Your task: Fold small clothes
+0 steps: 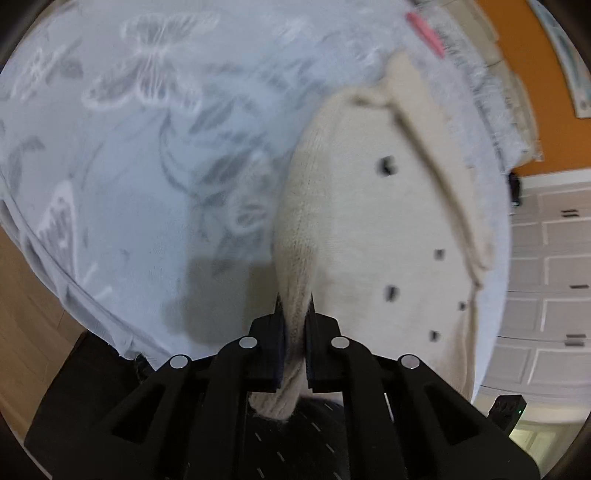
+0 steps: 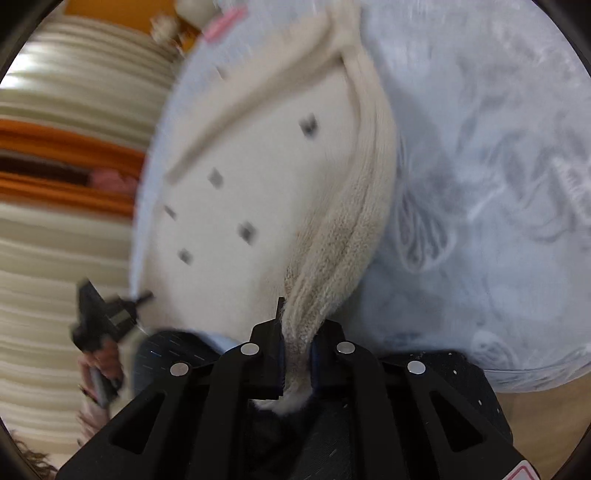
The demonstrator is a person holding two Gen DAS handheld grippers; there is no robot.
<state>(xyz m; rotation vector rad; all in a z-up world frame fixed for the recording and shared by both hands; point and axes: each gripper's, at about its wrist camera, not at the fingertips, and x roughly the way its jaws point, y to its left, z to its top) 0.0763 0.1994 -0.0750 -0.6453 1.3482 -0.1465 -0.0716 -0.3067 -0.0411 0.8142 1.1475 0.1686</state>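
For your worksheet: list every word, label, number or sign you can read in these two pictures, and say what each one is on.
No readable text in either view.
Pink tag at the far edge of the butterfly-print sheet: too blurred to read.
Red-edged sticker on the right gripper: cut off, no words legible.
Cream knitted garment with dark squares: a pattern, no lettering.

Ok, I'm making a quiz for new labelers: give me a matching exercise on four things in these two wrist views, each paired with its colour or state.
Things:
1. left tool
2. knit garment
3. bedspread
4. wall

Colour or state:
A. orange
B. pale blue-grey with a butterfly print
C. cream with small dark marks
D. shut on a bunched edge of knit

Pairs: 1-D, 2-C, 3-B, 4-A

The right tool is likewise shut on the knit.
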